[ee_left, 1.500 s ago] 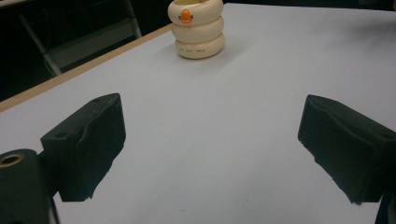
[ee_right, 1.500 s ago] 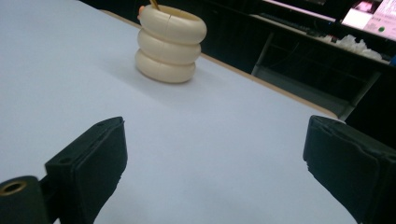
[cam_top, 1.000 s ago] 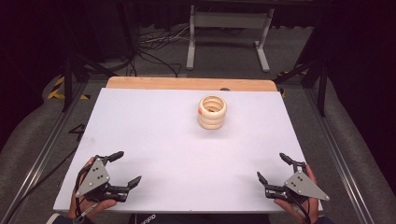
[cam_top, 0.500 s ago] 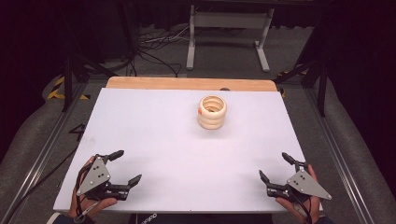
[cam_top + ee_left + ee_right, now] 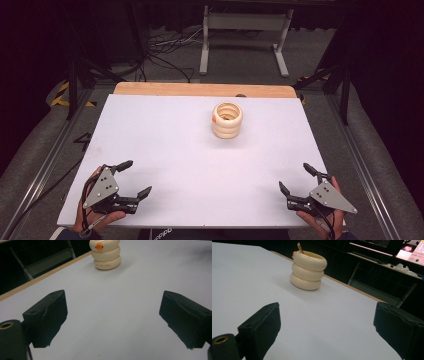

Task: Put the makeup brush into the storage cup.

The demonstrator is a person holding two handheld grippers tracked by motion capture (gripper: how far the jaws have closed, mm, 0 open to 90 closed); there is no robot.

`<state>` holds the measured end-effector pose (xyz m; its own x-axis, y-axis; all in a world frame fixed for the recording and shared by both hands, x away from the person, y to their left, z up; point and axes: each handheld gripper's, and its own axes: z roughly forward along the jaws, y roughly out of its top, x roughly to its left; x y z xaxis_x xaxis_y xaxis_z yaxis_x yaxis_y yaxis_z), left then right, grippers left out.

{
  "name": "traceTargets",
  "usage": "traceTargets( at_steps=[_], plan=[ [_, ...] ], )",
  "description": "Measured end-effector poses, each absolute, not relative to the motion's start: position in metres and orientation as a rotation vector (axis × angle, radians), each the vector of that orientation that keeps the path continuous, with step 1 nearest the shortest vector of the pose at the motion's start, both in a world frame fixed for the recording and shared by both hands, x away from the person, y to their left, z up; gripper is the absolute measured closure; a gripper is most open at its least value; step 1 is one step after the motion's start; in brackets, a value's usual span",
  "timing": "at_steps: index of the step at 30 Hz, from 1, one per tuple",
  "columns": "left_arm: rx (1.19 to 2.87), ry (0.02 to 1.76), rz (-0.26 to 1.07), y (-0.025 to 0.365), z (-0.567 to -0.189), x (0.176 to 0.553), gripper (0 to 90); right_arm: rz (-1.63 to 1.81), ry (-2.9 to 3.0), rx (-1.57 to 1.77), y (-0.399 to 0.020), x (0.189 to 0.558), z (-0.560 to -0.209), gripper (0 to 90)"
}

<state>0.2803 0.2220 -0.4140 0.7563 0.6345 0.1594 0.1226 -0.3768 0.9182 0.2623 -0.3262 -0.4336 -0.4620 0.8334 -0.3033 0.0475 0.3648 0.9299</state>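
Left claw (image 5: 134, 178) hovering with jaws apart at the near left of the white desk (image 5: 175, 145), right claw (image 5: 296, 178) likewise apart at near right, cream ringed pot (image 5: 227, 120) standing well beyond both

white table (image 5: 165, 140), cream ringed holder (image 5: 227, 120)

This looks like a lab or recording studio set up for capturing handling work, not a home. A plain white board (image 5: 165, 150) lies on a wooden table (image 5: 200, 89) framed by metal rails (image 5: 47, 160), with black drapes all round and loose cables (image 5: 165, 57) on the grey floor beyond the table's far edge. In the right gripper view, lit monitors (image 5: 412, 250) stand on a bench in the dark background.
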Motion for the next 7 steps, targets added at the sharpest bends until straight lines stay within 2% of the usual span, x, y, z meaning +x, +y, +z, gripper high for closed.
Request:
traceTargets(
  at_steps=[7],
  plan=[
    [1.909,0.573,0.608,0.2198,-0.4135,0.282,8.7,1.197,1.76,0.814,-0.334,0.2606,-0.4314,7.9]
  ],
)
